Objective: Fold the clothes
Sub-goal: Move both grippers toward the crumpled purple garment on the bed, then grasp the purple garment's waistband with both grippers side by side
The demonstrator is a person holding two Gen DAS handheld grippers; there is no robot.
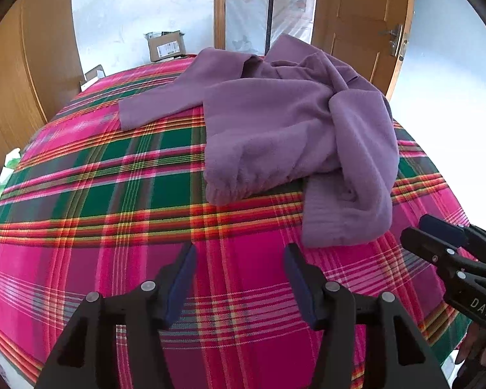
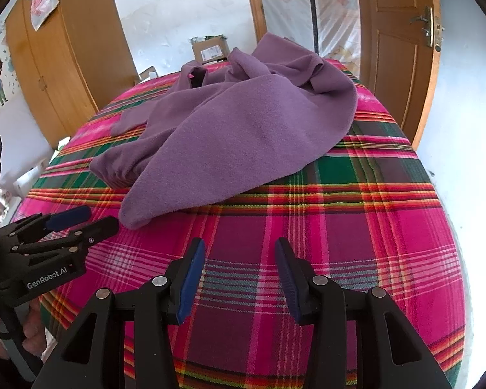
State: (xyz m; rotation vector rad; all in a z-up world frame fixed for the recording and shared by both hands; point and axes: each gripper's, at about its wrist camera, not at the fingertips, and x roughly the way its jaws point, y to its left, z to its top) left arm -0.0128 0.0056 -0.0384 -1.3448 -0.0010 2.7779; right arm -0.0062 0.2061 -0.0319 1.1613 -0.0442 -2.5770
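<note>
A purple fleece sweater (image 1: 275, 120) lies crumpled on a pink and green plaid cloth (image 1: 113, 175). One sleeve stretches to the left, and the other is folded across the body toward the near edge. My left gripper (image 1: 239, 253) is open and empty, just short of the near cuff. My right gripper (image 2: 239, 246) is open and empty, hovering over the cloth below the sweater (image 2: 236, 129). The right gripper also shows at the right edge of the left wrist view (image 1: 418, 230). The left gripper shows at the left of the right wrist view (image 2: 100, 217).
The plaid cloth (image 2: 372, 227) covers a table or bed with edges falling away on all sides. A cardboard box (image 1: 165, 45) stands beyond the far edge. Wooden wardrobe doors (image 1: 32, 64) are at the left, and a wooden door (image 1: 366, 26) at the right.
</note>
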